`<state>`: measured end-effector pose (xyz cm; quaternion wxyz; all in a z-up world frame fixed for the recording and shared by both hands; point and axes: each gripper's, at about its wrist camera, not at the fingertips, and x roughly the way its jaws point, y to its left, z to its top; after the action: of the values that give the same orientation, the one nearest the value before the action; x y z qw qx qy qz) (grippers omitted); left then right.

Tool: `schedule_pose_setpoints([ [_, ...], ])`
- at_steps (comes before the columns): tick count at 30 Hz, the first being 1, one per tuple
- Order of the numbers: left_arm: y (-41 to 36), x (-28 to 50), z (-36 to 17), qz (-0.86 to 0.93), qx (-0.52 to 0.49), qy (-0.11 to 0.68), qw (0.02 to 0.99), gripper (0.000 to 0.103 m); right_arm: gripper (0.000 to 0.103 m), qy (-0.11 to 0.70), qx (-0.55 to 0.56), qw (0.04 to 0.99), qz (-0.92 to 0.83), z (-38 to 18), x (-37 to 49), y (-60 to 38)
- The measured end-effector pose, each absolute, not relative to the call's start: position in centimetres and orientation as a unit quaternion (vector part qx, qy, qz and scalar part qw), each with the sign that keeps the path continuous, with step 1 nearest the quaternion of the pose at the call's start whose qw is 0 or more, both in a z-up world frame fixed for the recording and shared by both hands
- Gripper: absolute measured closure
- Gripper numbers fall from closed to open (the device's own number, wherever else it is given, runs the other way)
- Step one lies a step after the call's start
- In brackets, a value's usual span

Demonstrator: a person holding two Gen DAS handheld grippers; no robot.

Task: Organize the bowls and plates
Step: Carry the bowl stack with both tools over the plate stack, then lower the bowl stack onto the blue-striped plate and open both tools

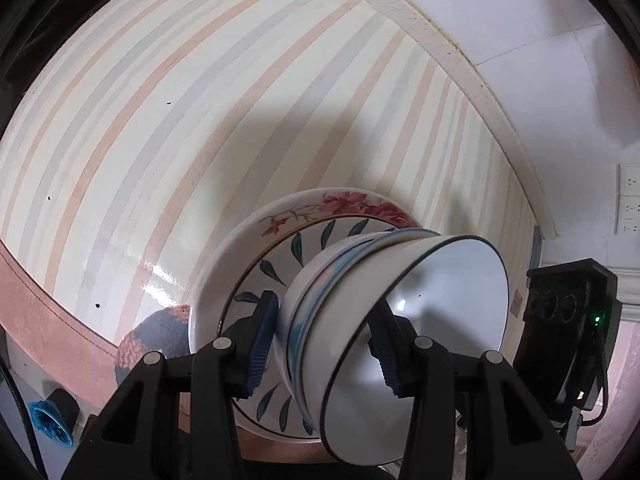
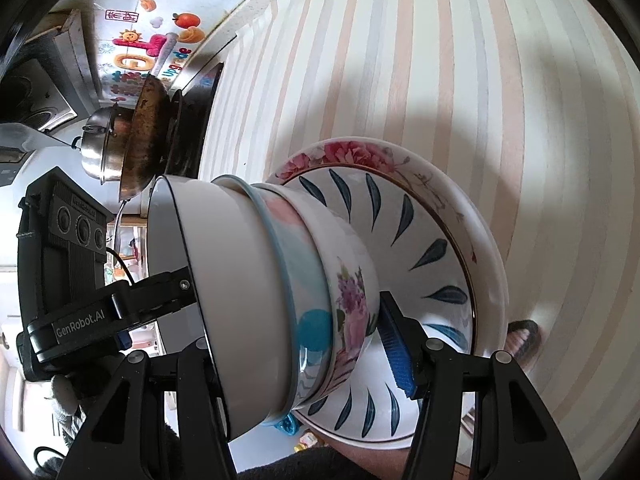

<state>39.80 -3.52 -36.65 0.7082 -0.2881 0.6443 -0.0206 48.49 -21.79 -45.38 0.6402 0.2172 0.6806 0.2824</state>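
A stack of three nested bowls [image 1: 344, 320] sits on a blue-leaf plate [image 1: 276, 268], which rests in a red-flower plate [image 1: 348, 202]. My left gripper [image 1: 326, 346] is shut on the bowl stack, one pad outside by the plate, the other inside the top white bowl [image 1: 452, 312]. In the right wrist view my right gripper [image 2: 300, 344] is shut on the same bowl stack [image 2: 280, 292], its right pad [image 2: 394, 344] between the floral bowl [image 2: 352, 300] and the leaf plate [image 2: 420, 240]. The whole stack appears tilted against the striped countertop [image 1: 180, 120].
A dirty wok [image 2: 146, 132] and a steel pot [image 2: 98, 148] stand on a stove at the far side. The left gripper's body [image 2: 76, 280] is at the left in the right wrist view. A white wall with sockets [image 1: 628, 204] borders the counter.
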Motion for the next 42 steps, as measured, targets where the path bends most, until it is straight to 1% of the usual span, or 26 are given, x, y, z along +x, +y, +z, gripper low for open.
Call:
schedule_pose_setpoints([
  [7,-3.6,39.7,-36.7,-0.025,-0.280,0.646,0.710,0.060,0.043,0.681,0.213,0.644,0.276,-45.1,48.5,-21.7],
  [14,-4.9,39.7,-35.7,-0.019,-0.223,0.642,0.733,0.061,0.043,0.693,0.217,0.636,0.262,-45.3,48.0,-21.9],
  [20,-5.7,38.8,-33.3,-0.004,-0.167,0.633,0.756,0.061,0.043,0.672,0.167,0.677,0.248,-42.1,47.5,-22.0],
  [21,-5.7,38.5,-32.8,-0.001,-0.160,0.628,0.762,0.059,0.042,0.670,0.160,0.682,0.245,-41.5,47.4,-22.0],
  [22,-5.5,38.2,-32.4,-0.001,-0.155,0.623,0.767,0.059,0.039,0.667,0.149,0.690,0.238,-40.8,47.2,-22.1],
  [24,-5.6,37.5,-31.1,0.005,-0.134,0.610,0.781,0.059,0.030,0.654,0.127,0.710,0.228,-39.2,46.6,-22.2],
  [25,-5.5,37.2,-30.6,0.008,-0.126,0.605,0.786,0.056,0.022,0.646,0.115,0.722,0.221,-38.3,46.3,-22.3],
  [26,-5.5,36.8,-30.0,0.011,-0.119,0.598,0.793,0.047,0.016,0.637,0.102,0.735,0.212,-37.3,45.8,-22.4],
  [27,-5.4,36.2,-29.3,0.014,-0.110,0.588,0.802,0.030,0.014,0.629,0.091,0.745,0.203,-36.5,45.3,-22.5],
  [29,-5.1,35.2,-27.9,0.018,-0.098,0.567,0.817,0.010,0.010,0.611,0.070,0.767,0.181,-34.6,44.2,-22.8],
  [32,-4.6,33.6,-26.0,0.020,-0.080,0.542,0.836,0.009,0.007,0.583,0.057,0.797,0.147,-31.9,42.1,-23.2],
  [35,-4.3,32.1,-24.1,0.012,-0.064,0.519,0.853,0.006,0.005,0.553,0.057,0.824,0.113,-29.2,39.6,-23.4],
  [42,-4.3,26.3,-19.2,-0.020,-0.023,0.474,0.880,0.006,0.003,0.490,0.085,0.866,0.053,-23.0,32.0,-23.1],
])
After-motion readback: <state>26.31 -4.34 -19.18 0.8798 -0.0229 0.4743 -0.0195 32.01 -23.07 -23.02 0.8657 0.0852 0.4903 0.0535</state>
